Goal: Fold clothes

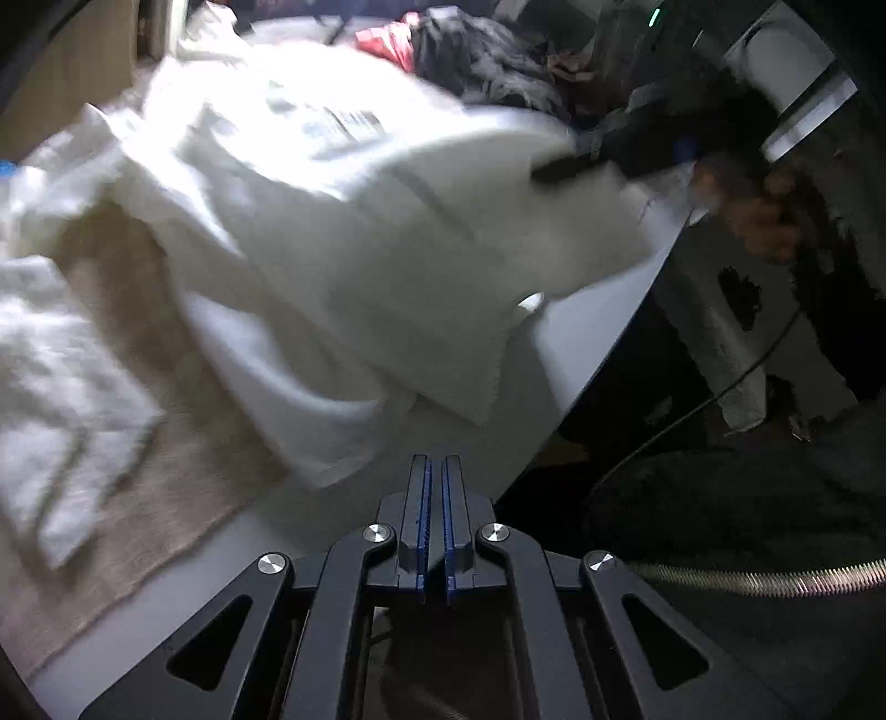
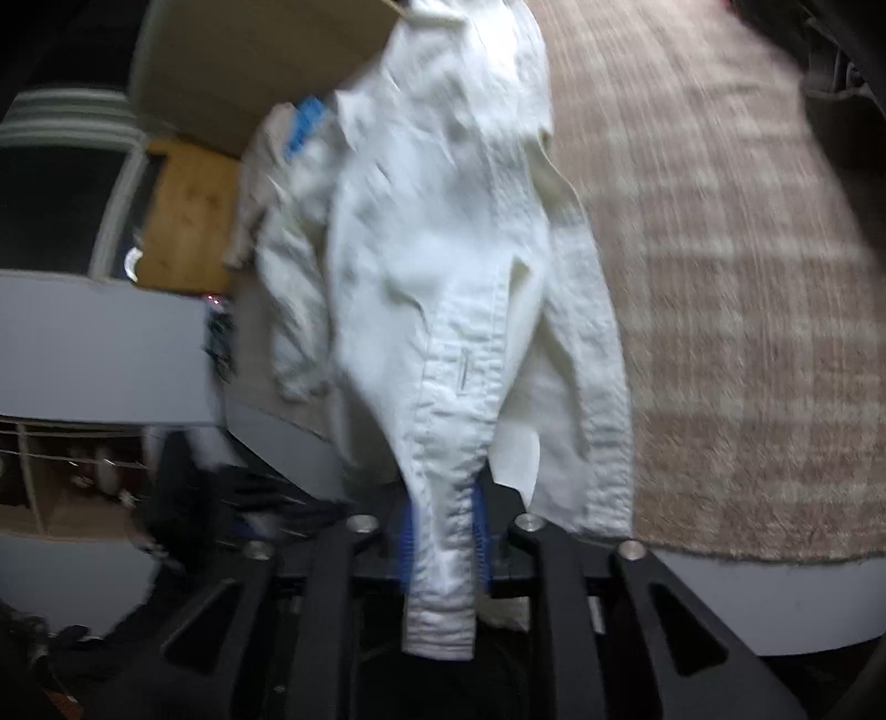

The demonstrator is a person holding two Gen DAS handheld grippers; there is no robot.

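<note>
A printed label point(image 1: 346, 119) sits on the inside of the white garment point(image 1: 354, 221), far ahead of the left gripper point(image 1: 436, 498) and a little left of its fingers; it carries dark bar-like marks, but motion blur makes the writing unreadable. No brand can be made out anywhere.

The garment is white, heavy and crumpled, with stitched seams. In the right wrist view a stitched band with a buttonhole-like slit point(image 2: 462, 368) runs straight down into the right gripper point(image 2: 443, 531), whose blue-padded fingers point(image 2: 408, 534) are clamped on that band; its hemmed end hangs below them. From there the cloth rises ahead of the fingers, lifted off the beige rug-like cloth point(image 2: 720, 277) that covers the worktop to their right.

The left gripper's fingers are drawn nearly together with only a thin slit between the blue pads, holding nothing. They hover over the white worktop point(image 1: 581, 343) edge, with the garment spread just ahead of them. Another white cloth point(image 1: 61, 376) lies to the left of the fingers. A red item point(image 1: 387, 41) and dark clothes point(image 1: 487, 61) lie far ahead.
</note>
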